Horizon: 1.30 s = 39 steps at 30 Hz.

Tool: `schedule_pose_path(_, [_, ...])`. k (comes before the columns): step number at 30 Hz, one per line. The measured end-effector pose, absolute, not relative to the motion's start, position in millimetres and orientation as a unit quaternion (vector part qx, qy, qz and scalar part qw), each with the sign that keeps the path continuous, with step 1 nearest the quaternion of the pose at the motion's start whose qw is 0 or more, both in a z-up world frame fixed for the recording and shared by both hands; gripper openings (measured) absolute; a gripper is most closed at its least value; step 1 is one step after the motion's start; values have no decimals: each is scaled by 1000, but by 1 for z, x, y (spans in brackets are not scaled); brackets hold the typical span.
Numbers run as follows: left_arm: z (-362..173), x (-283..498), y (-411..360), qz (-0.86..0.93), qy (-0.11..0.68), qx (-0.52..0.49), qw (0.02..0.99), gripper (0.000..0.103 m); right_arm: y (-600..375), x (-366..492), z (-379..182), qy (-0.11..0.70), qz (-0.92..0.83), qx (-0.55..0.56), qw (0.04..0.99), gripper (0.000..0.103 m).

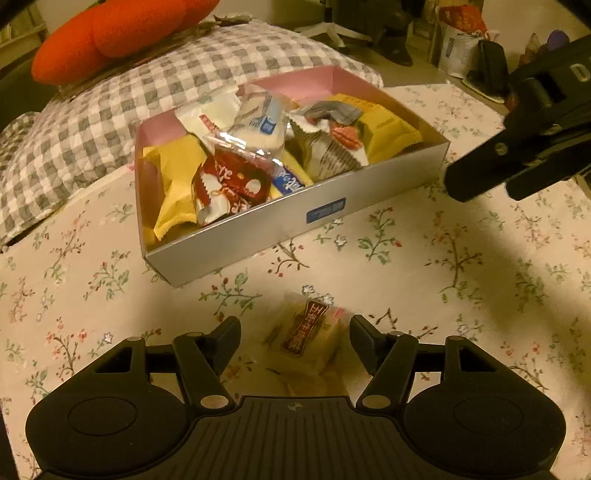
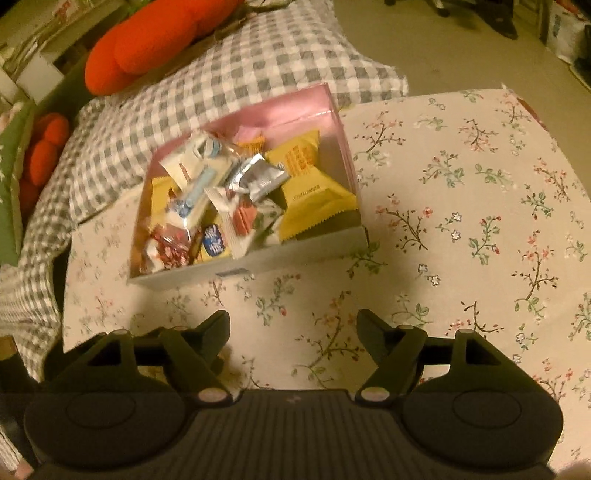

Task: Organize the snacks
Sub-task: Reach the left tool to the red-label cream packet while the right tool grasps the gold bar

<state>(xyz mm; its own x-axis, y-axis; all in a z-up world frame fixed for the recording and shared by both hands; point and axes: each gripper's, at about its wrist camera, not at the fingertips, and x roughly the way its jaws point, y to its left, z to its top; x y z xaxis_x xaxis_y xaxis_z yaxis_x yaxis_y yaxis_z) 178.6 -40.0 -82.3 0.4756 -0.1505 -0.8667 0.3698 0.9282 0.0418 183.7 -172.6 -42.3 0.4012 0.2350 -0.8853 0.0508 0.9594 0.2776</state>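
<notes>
A silver box (image 1: 325, 216) with pink inside walls sits on the counter (image 1: 461, 295), which wears a cloth with little flowers. The box is near the counter's far edge, close to a grey checked pillow (image 1: 110, 110). It is full of snack packets. A small blue label (image 1: 325, 213) is on its near wall, but the words are too small to read. Inside, a red packet (image 1: 236, 181) has white curly writing I cannot make out, and a big yellow packet (image 2: 314, 192) has orange print, also too blurry.

One pale yellow snack (image 1: 310, 343) lies alone on the cloth, in front of the box. Its dark red label has gold signs I cannot read. The left gripper (image 1: 295, 332) hangs over it, jaws wide, one on each side, not touching.

The right gripper (image 2: 293, 328) hangs over bare cloth with jaws wide and nothing in them.

The right side of the counter is open, with lots of room. An orange plush toy (image 1: 122, 33) lies behind the pillow.
</notes>
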Motion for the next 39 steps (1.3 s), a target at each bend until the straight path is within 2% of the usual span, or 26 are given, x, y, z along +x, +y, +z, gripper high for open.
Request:
schedule_pose_path(2, [-85,179,-39,-153,494,111,849,59,-170,182,-43,548,61,123,825,76])
schedule_pose_path(4, [-87,179,-38,-155,498,109,846,45,-167,181,-45,551,66,111,825,77])
schedule_pose_path(8, [-84,179,-37,-158,496,105,848,43,-162,181,-50,558,68,91,822,77])
schedule_pose_path(10, [-83,180,-36,-154,496,99,849,35,-161,181,-51,559,67,89,821,77])
schedule_pose_path(25, [-66,184,-1,-100,501,60,857,34,-143,177,-60,568,75,61,817,77])
schedule_pose_path(32, [-51,186,42,-16,508,-2,861,34,-101,161,-80,590,124,61,795,76])
schedule_pose_path(38, [-46,187,53,12,504,-16,864,34,-51,145,-105,606,146,23,782,68])
schedule_pose_path(39, [-45,187,55,14,504,-17,864,34,-46,143,-107,603,145,17,784,72])
